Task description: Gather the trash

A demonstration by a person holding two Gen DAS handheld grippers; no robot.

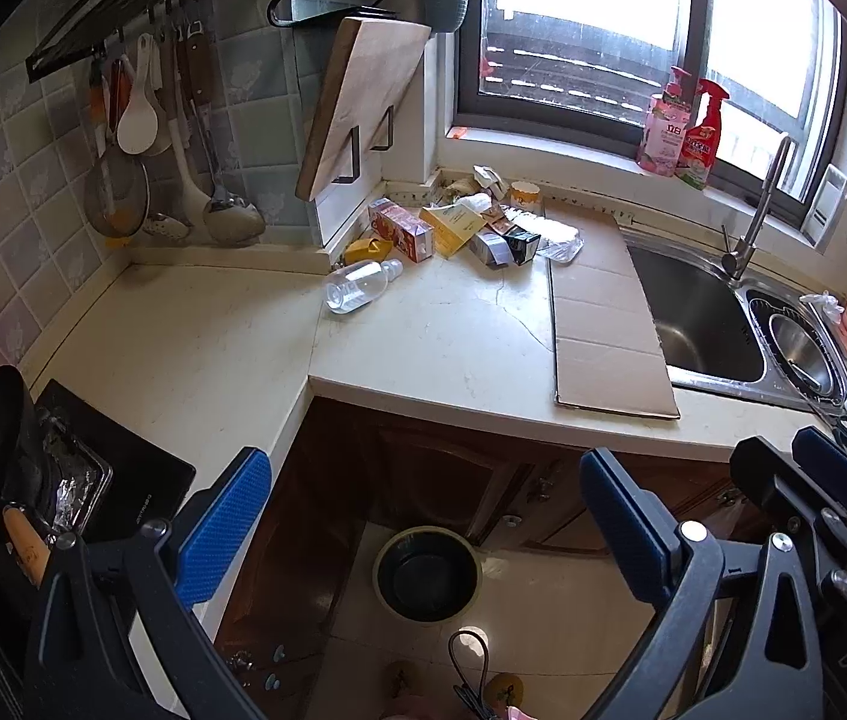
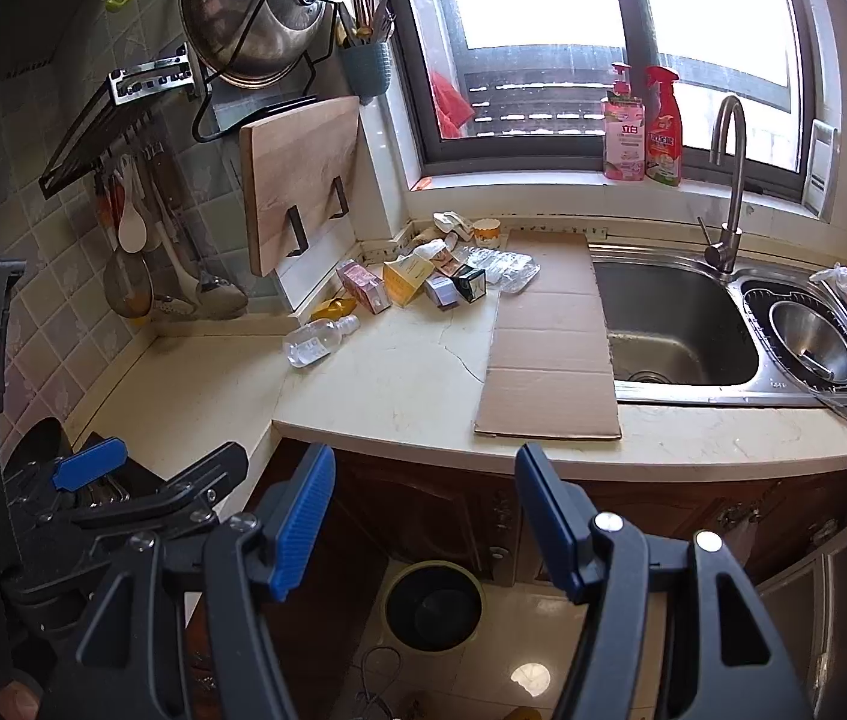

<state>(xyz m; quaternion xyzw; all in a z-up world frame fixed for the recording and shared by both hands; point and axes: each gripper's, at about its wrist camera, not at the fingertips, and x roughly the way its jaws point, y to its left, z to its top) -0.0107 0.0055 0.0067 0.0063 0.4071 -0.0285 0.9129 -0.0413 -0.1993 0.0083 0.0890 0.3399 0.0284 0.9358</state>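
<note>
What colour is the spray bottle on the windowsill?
Red spray bottle; clearest in the right wrist view.

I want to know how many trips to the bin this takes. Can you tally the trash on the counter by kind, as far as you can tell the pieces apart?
Clear plastic bottles: 2
Cartons and small boxes: 4
Yellow wrapper: 1
Paper cup: 1
Flat cardboard sheet: 1
Crumpled bits behind, too jumbled to count.
Total: 9 that I can separate.

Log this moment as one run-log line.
stage: approach | left claw: open, empty | right claw: open, empty | trash pile: untouched on counter | bin: on floor
</note>
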